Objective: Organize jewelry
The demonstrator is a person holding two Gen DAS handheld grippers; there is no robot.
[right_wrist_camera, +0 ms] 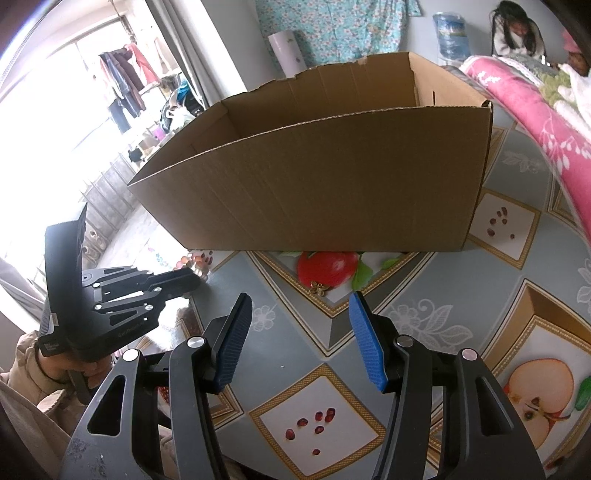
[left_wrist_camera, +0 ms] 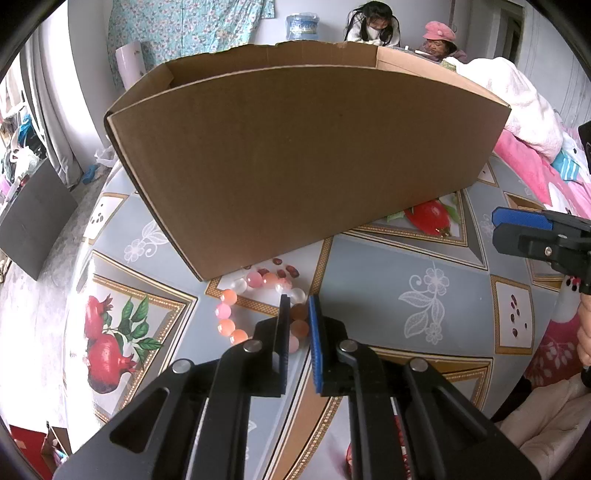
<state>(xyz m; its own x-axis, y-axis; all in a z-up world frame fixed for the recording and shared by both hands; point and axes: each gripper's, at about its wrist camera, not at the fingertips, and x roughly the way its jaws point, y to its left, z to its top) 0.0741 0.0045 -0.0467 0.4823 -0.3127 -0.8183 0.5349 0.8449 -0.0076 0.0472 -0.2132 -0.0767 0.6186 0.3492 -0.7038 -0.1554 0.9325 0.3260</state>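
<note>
A bracelet of pink, orange and clear beads (left_wrist_camera: pixel 236 306) lies on the table next to the near corner of an open cardboard box (left_wrist_camera: pixel 295 155). My left gripper (left_wrist_camera: pixel 298 299) has its narrow jaws closed around the bracelet's right side, beads showing between the pads. In the right wrist view the left gripper (right_wrist_camera: pixel 192 275) sits at the left, with beads (right_wrist_camera: pixel 197 260) at its tip. My right gripper (right_wrist_camera: pixel 301 299) is open and empty above the table, in front of the box (right_wrist_camera: pixel 332 177). A small gold charm (right_wrist_camera: pixel 318 288) lies on the tablecloth just ahead of it.
The table wears a grey cloth (left_wrist_camera: pixel 406 273) printed with pomegranates. A pink blanket (right_wrist_camera: pixel 535 122) lies at the right. Two people (left_wrist_camera: pixel 373 22) sit behind the box. A dark board (left_wrist_camera: pixel 33 218) stands left of the table.
</note>
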